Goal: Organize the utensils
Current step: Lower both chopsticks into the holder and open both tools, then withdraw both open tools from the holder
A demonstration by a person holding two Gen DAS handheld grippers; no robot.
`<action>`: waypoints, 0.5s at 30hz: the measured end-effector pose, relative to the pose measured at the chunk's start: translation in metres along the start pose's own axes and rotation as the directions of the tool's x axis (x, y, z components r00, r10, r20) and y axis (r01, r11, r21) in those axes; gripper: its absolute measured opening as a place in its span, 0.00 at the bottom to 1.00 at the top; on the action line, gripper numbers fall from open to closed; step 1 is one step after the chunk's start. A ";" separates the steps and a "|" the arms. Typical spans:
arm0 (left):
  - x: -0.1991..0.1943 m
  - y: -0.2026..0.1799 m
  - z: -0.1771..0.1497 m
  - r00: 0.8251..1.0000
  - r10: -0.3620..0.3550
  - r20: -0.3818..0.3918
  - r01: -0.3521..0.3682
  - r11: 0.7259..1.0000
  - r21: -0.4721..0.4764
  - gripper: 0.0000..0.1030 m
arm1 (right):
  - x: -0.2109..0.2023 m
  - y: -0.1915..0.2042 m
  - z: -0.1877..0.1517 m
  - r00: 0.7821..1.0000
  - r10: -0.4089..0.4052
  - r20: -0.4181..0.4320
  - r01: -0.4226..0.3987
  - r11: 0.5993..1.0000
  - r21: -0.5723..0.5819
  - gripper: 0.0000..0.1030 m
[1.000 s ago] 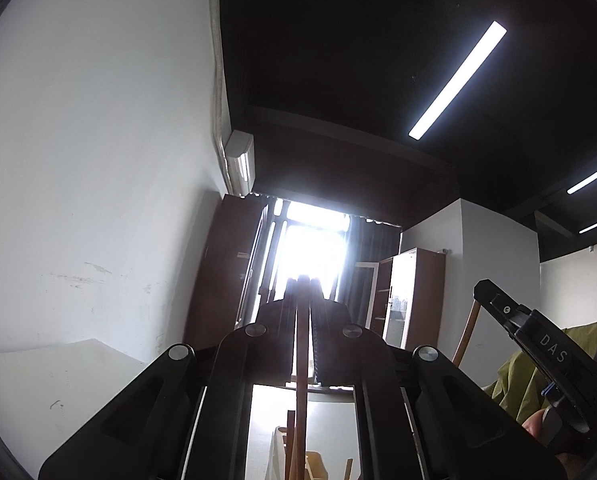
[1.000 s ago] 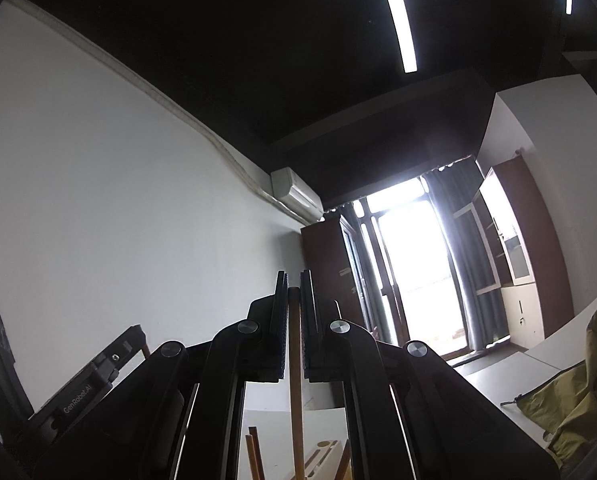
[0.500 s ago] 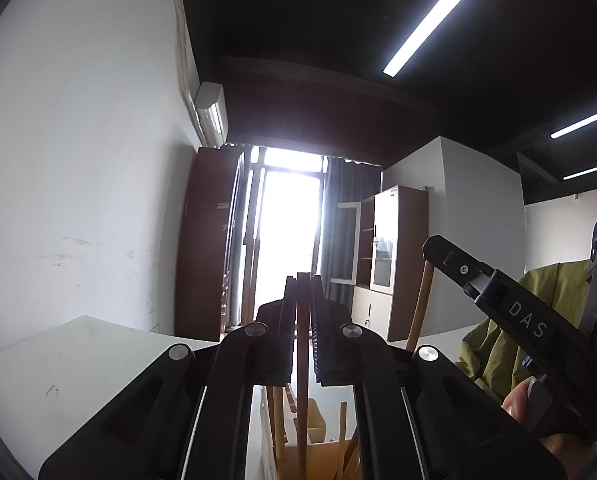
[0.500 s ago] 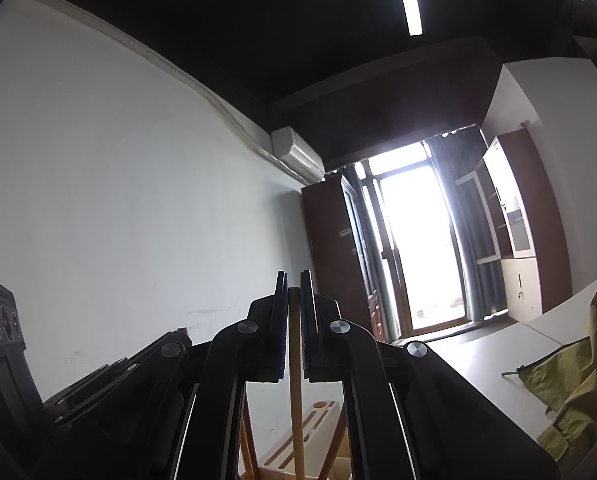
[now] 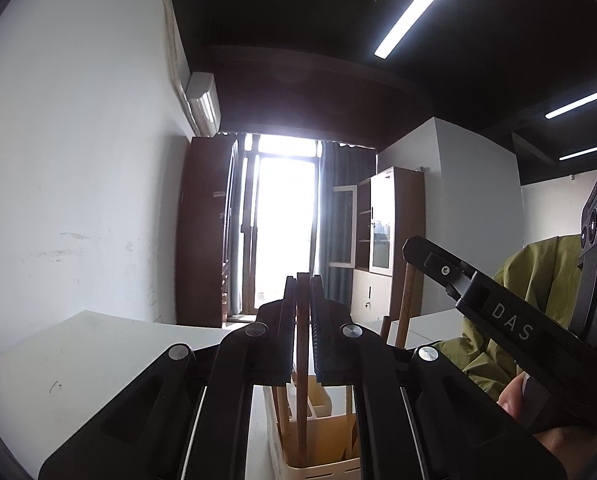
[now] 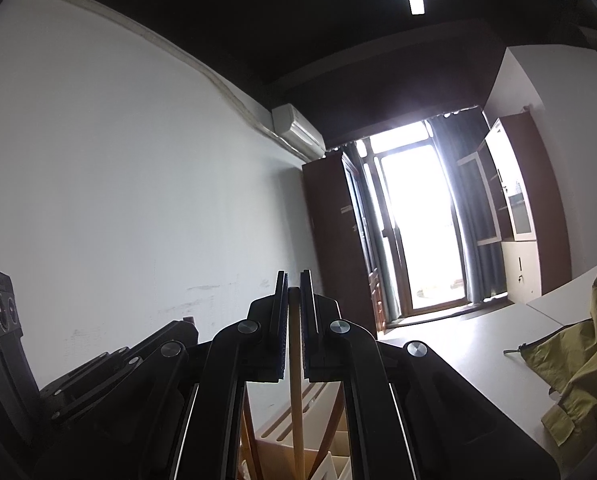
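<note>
A: Left tongs (image 5: 303, 280) clamp a dark stick (image 5: 301, 380), tip down in the holder (image 5: 318, 468).
B: Right tongs (image 6: 294, 280) pinch a pale stick (image 6: 296, 392) above it; lower both straight.

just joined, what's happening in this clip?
A person holds a gripper in each hand. The left gripper is shut on a dark wooden handle that reaches down into a cream utensil holder. The right gripper is shut on a lighter wooden handle above the same holder. Both utensils are upright; neither is released yet.
</note>
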State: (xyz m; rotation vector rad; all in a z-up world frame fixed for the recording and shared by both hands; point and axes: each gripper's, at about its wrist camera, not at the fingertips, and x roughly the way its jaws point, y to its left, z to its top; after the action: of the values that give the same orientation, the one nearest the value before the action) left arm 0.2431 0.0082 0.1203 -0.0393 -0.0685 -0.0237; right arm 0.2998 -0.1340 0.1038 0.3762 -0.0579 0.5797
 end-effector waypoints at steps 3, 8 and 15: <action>-0.001 0.002 0.002 1.000 -0.004 -0.008 0.004 1.000 -0.005 0.06 | 0.002 0.001 0.001 1.000 0.001 -0.012 -0.001 1.000 -0.007 0.06; -0.001 0.005 0.004 1.000 -0.014 -0.021 0.014 1.000 -0.002 0.06 | 0.002 0.003 -0.004 0.999 -0.004 -0.044 0.003 1.000 -0.013 0.06; -0.008 0.010 0.008 0.999 -0.034 -0.017 0.033 0.999 -0.020 0.26 | 0.000 0.002 -0.006 0.996 -0.013 -0.089 0.013 1.000 -0.002 0.07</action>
State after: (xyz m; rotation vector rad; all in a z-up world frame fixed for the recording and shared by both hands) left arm 0.2345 0.0184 0.1273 -0.0580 -0.0518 -0.0584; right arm 0.2989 -0.1304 0.0993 0.3490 0.0297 0.5832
